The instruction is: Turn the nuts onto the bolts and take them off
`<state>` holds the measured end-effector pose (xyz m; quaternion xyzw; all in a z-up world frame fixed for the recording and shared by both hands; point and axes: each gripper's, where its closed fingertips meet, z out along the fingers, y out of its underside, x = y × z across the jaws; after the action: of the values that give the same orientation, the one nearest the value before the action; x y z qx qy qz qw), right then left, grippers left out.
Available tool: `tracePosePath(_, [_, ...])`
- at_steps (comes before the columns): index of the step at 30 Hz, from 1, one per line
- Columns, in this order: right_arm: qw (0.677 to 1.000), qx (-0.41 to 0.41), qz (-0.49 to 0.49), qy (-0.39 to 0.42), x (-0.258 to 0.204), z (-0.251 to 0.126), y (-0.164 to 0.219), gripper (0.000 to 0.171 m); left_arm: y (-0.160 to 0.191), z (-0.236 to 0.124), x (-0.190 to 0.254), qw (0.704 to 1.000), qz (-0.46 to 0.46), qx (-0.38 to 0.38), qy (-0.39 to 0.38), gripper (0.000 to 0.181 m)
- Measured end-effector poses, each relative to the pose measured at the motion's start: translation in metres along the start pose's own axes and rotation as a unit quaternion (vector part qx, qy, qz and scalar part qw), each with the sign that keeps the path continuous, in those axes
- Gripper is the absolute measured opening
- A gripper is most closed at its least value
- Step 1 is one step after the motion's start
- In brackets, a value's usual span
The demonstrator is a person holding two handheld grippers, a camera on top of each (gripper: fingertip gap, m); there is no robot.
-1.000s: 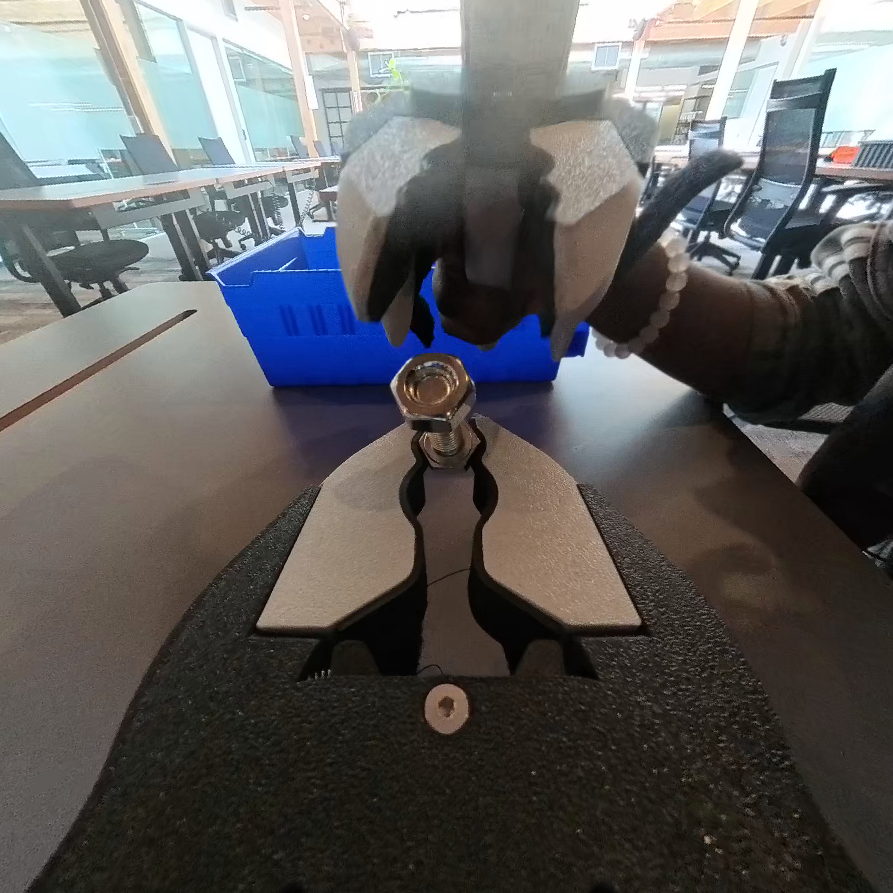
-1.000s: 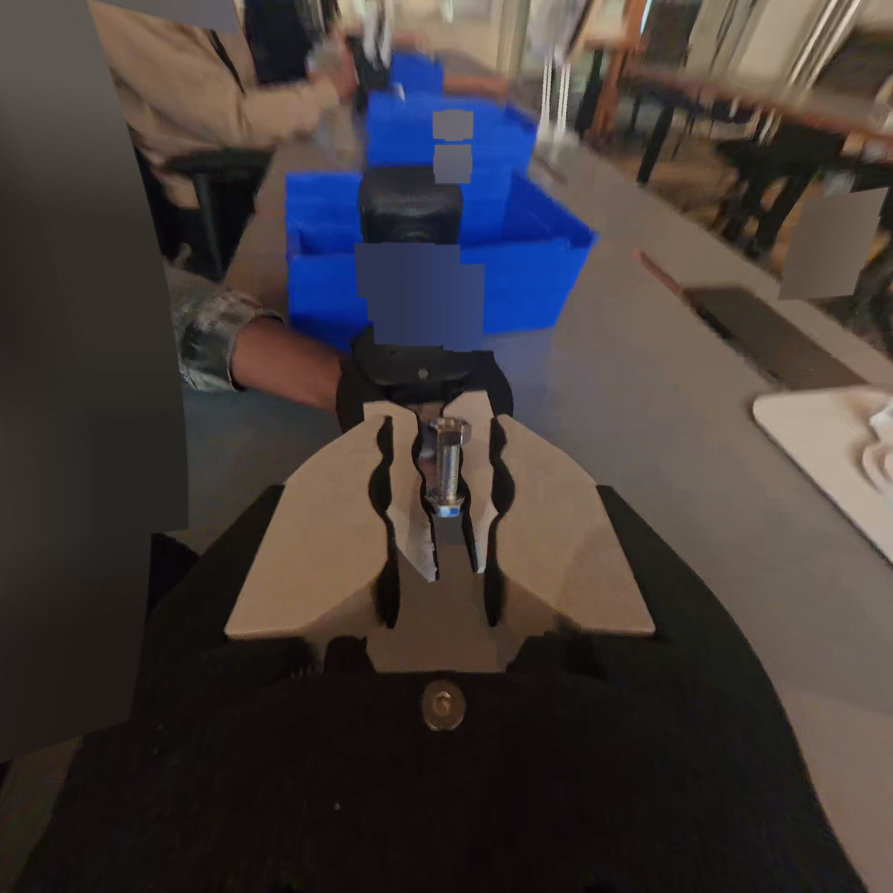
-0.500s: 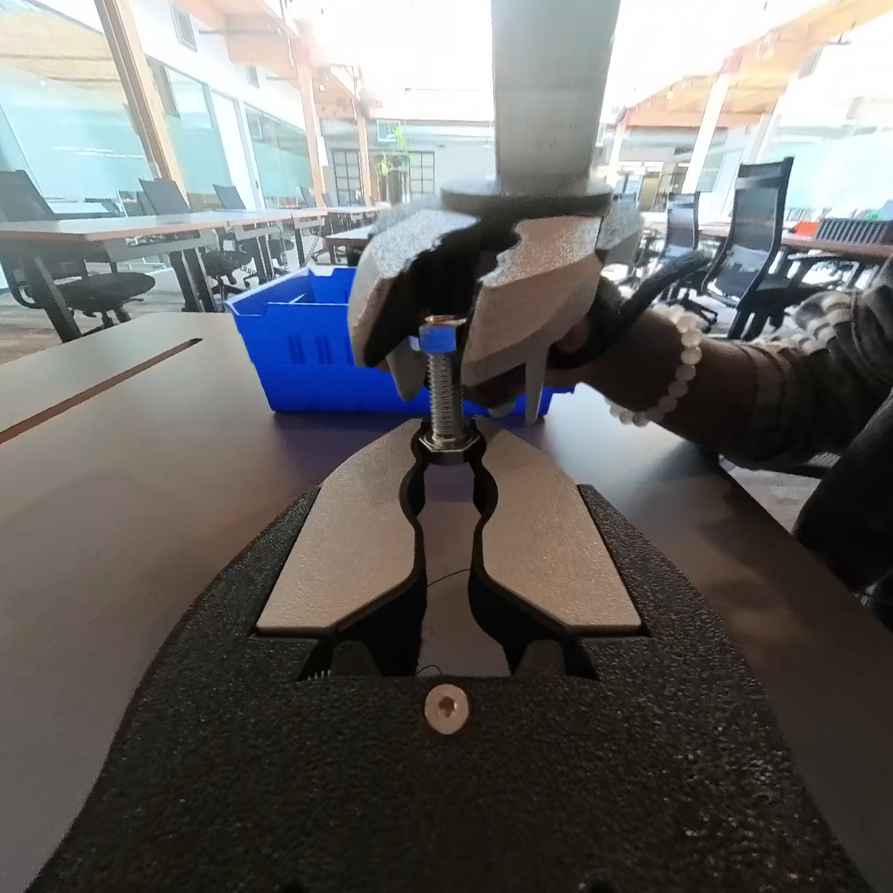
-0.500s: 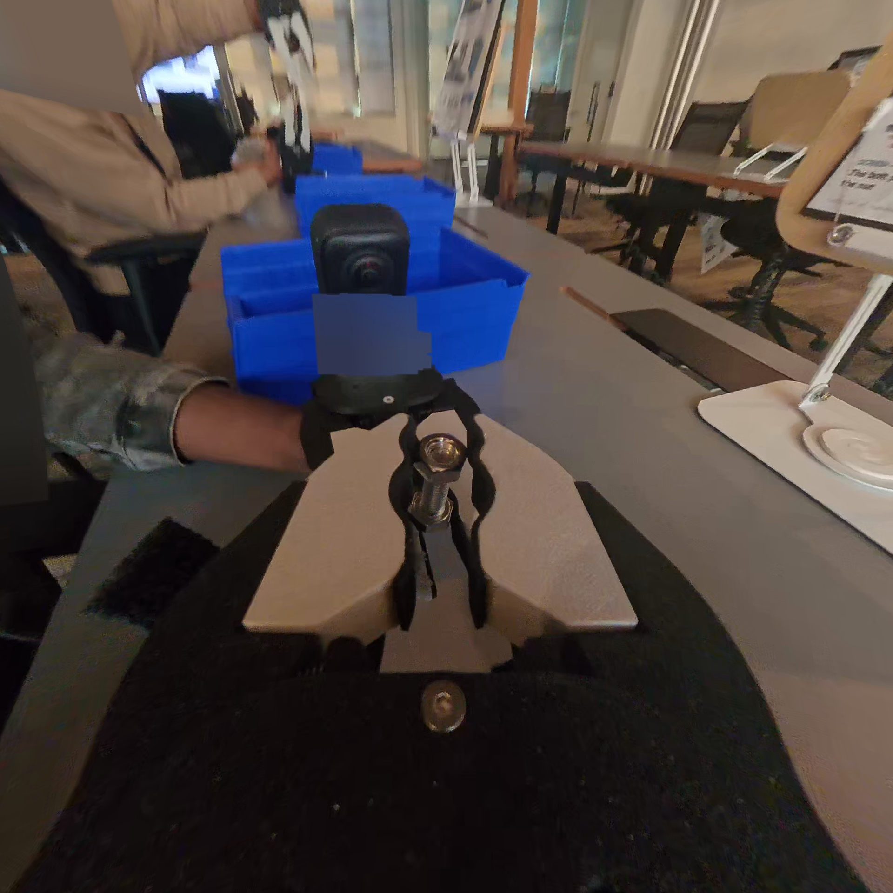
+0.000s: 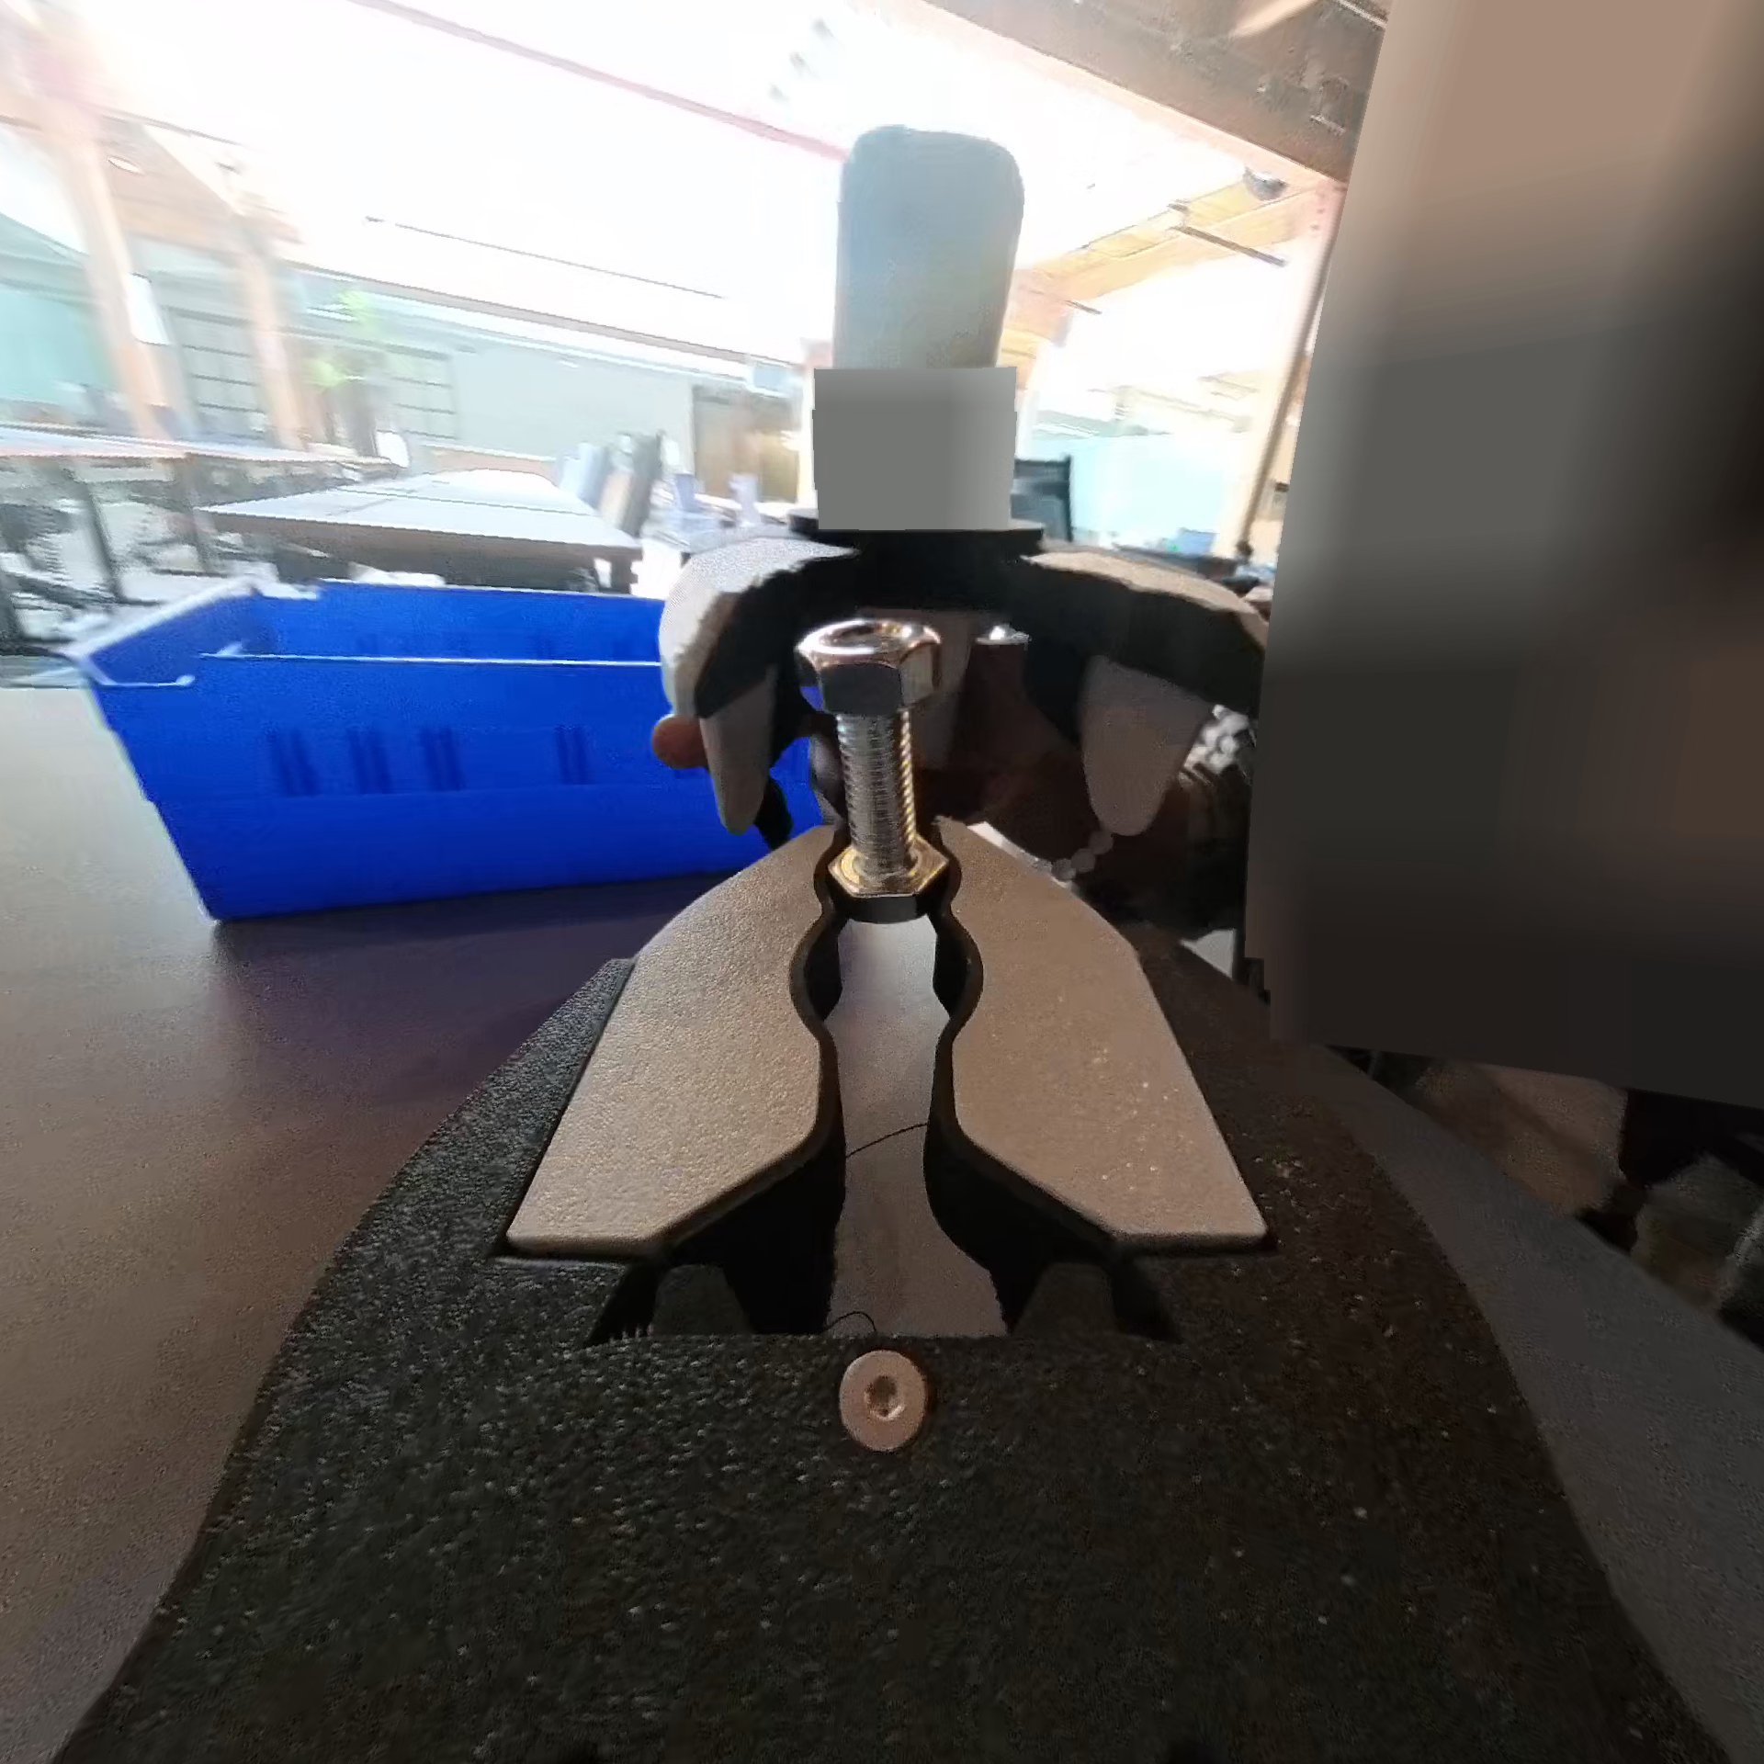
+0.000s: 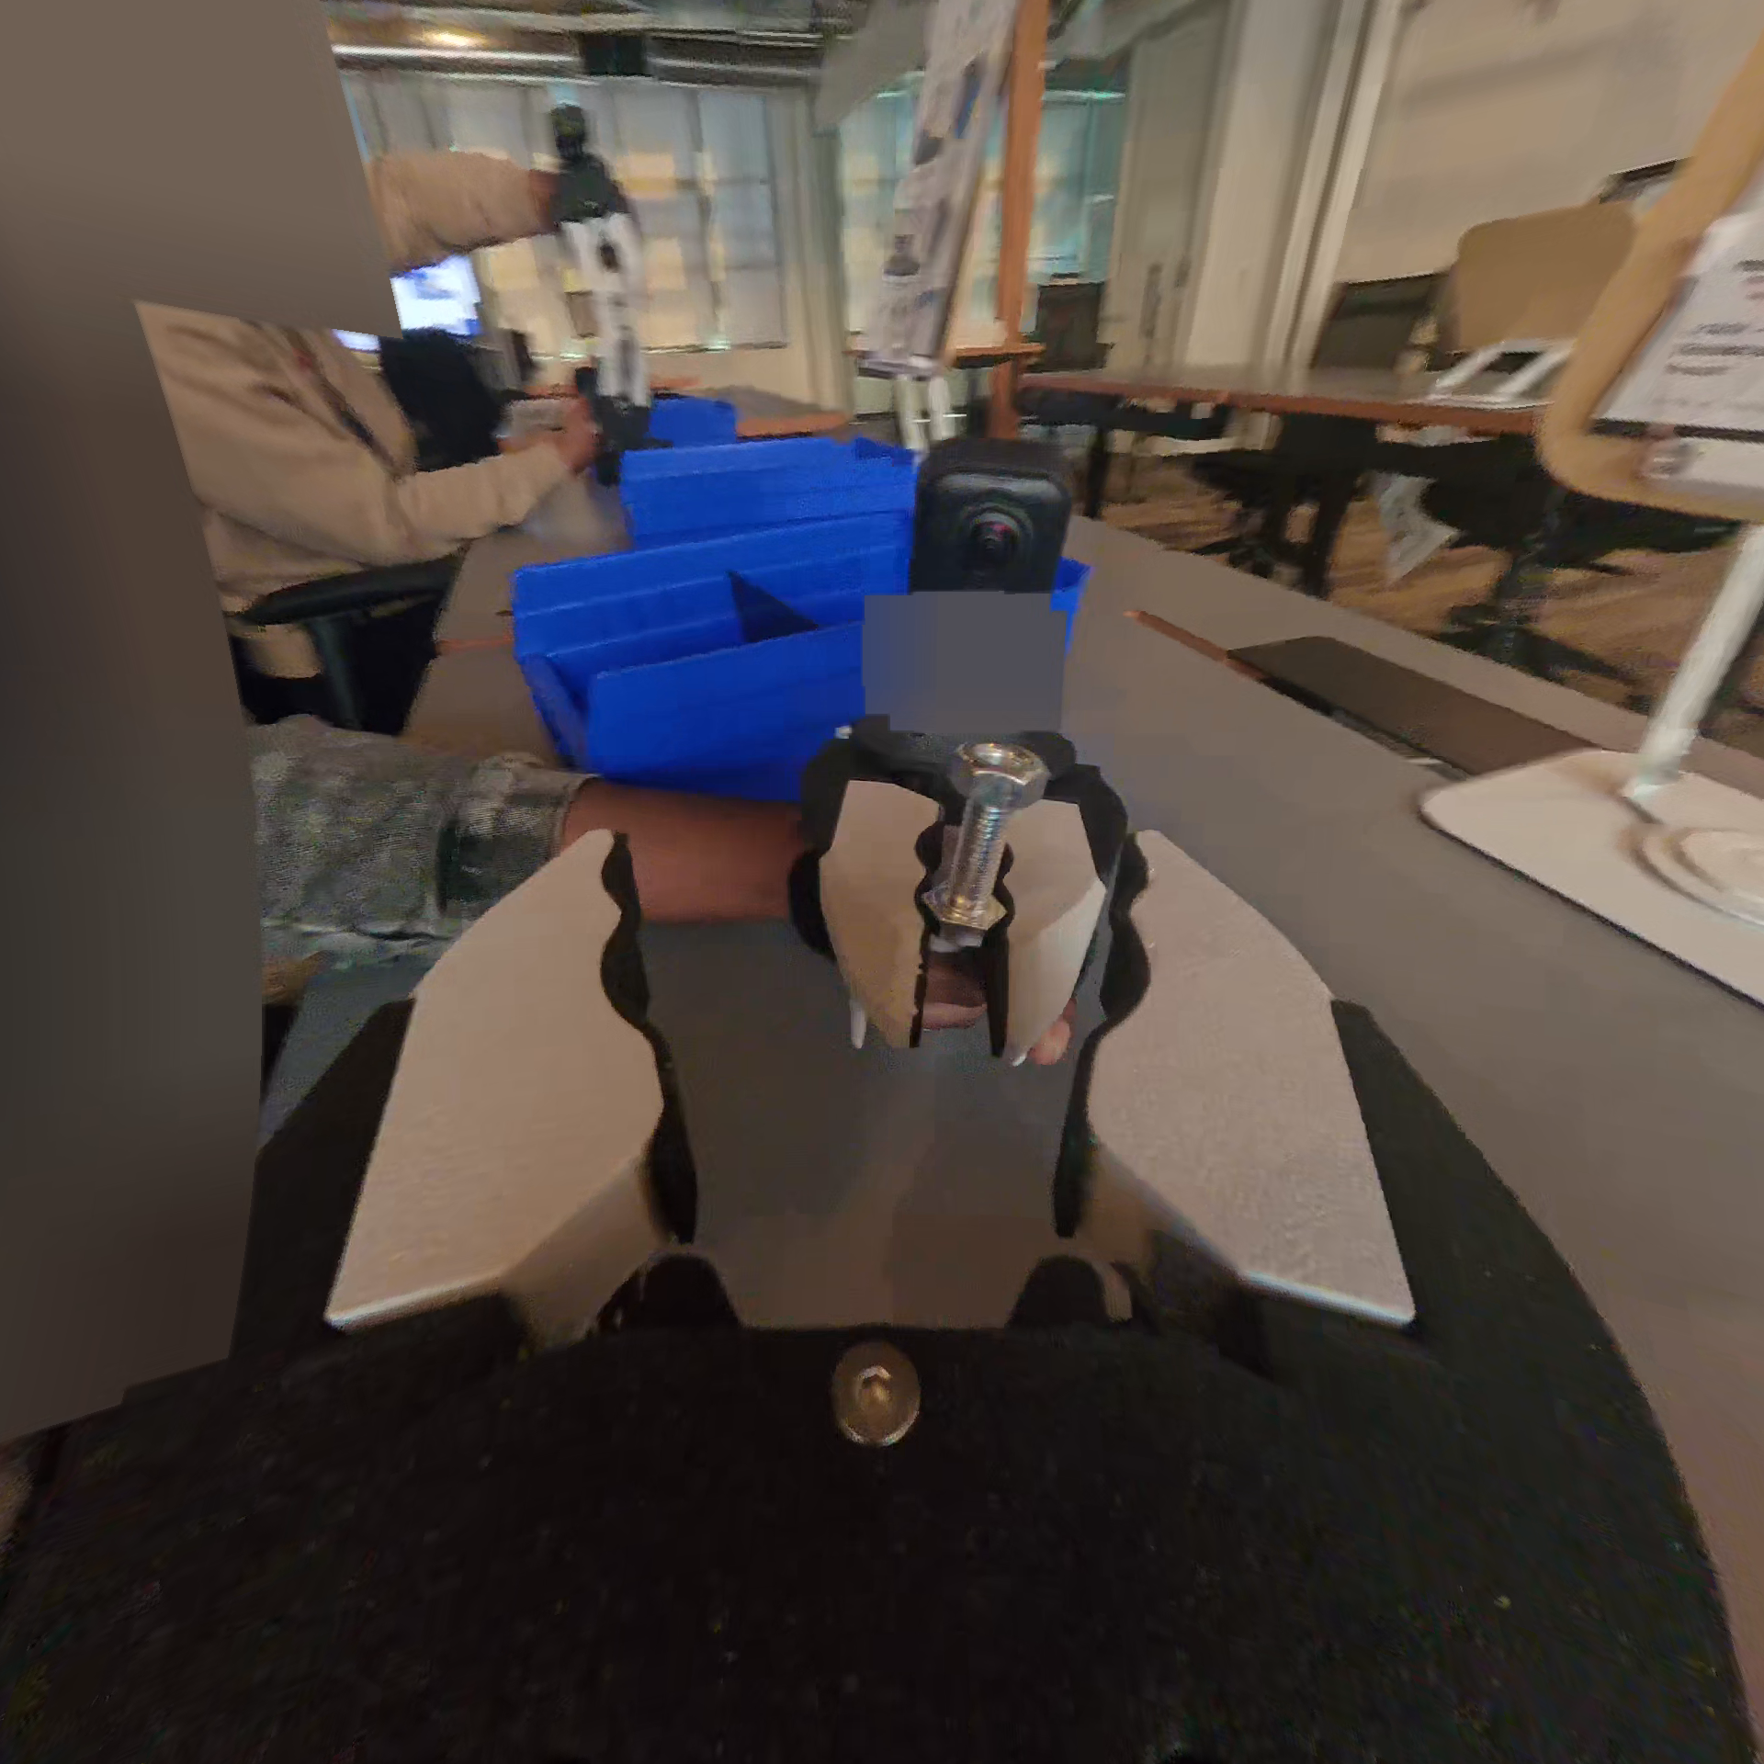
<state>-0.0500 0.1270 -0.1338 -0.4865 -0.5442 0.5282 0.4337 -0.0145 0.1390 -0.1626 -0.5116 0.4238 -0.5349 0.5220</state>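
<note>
A silver bolt (image 5: 876, 764) stands upright with its hex head (image 5: 869, 659) on top, threaded through a nut (image 5: 888, 873). My left gripper (image 5: 888, 883) is shut on the nut at its fingertips. In the right wrist view the left gripper (image 6: 959, 955) shows ahead, holding the nut (image 6: 966, 907) with the bolt (image 6: 983, 830) tilted up from it. My right gripper (image 6: 873, 845) is open wide and empty, short of the bolt and not touching it. It also shows in the left wrist view (image 5: 931, 811), behind the bolt.
A blue bin (image 5: 401, 745) stands on the dark table (image 5: 239, 1098) behind the grippers, with more blue bins (image 6: 764, 487) beyond. A white stand base (image 6: 1575, 840) lies at the right. Another person (image 6: 315, 477) works at the far left. Less than 4 cm separates the two grippers' tips.
Half a second ago my right gripper was shut around the bolt head. It has opened wide and drawn back. The left gripper still holds the nut.
</note>
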Motion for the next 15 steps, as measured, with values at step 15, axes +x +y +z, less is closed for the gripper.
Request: tracePosePath(15, [0.989, 0.031, -0.020, 0.146, 0.016, -0.018, -0.005, 0.078, 0.018, 0.027, -0.016, 0.991, 0.032, -0.076, 0.109, 0.015])
